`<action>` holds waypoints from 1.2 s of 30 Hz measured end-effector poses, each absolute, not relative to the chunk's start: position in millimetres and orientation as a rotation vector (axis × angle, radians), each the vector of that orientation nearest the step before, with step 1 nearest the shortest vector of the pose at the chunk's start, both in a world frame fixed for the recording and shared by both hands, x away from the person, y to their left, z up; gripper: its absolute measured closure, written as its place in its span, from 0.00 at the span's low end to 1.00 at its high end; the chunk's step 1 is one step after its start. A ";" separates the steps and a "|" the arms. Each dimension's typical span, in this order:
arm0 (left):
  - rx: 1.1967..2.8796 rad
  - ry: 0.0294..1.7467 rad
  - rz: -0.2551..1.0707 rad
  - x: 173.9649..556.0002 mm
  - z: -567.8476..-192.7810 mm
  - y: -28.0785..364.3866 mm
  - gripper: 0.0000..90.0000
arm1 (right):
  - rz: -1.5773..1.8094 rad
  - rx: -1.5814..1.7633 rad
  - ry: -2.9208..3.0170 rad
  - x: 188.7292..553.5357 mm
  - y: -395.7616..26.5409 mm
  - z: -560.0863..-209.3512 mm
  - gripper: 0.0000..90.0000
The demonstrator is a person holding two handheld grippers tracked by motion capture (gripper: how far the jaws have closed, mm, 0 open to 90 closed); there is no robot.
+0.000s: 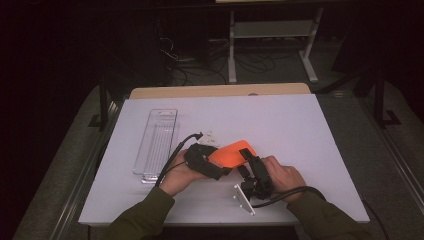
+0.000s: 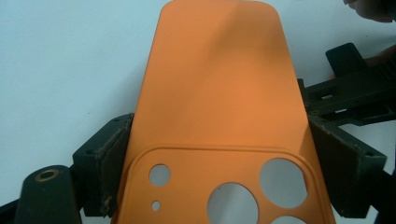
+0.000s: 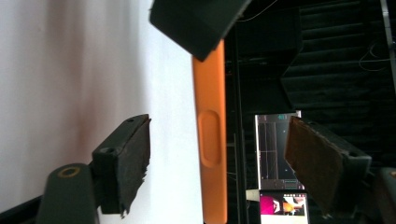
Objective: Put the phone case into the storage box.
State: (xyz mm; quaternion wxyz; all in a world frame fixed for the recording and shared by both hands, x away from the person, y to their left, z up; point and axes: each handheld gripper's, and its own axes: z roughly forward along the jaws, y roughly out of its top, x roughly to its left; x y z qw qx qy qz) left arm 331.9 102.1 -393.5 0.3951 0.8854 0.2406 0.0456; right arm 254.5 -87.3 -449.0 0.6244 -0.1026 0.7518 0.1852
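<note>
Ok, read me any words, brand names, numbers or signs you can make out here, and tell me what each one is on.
No text can be read.
Orange phone case: plain back, no brand or label.
Clear plastic tray: no print to be seen.
Screen behind the table, in the right gripper view: it shows lines and a small picture, and any writing on it is too small and blurred to read.

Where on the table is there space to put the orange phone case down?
The white table is bare right of the orange phone case and behind it. It is crowded near the front, around both hands, and at the left where the clear plastic tray lies.
</note>
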 end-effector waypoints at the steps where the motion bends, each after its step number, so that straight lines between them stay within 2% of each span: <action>1: 2.248 0.606 0.114 331.8 -393.4 102.0 0.17 | 0.422 -0.236 1.730 254.1 -86.9 -449.6 0.28; 25: 2.281 0.576 0.114 330.7 -394.5 99.8 0.17 | 0.408 -0.261 1.745 249.9 -85.2 -451.1 0.61; 36: 2.266 0.590 0.107 329.9 -395.3 98.6 0.17 | 0.403 -0.276 1.743 249.7 -85.2 -450.2 0.71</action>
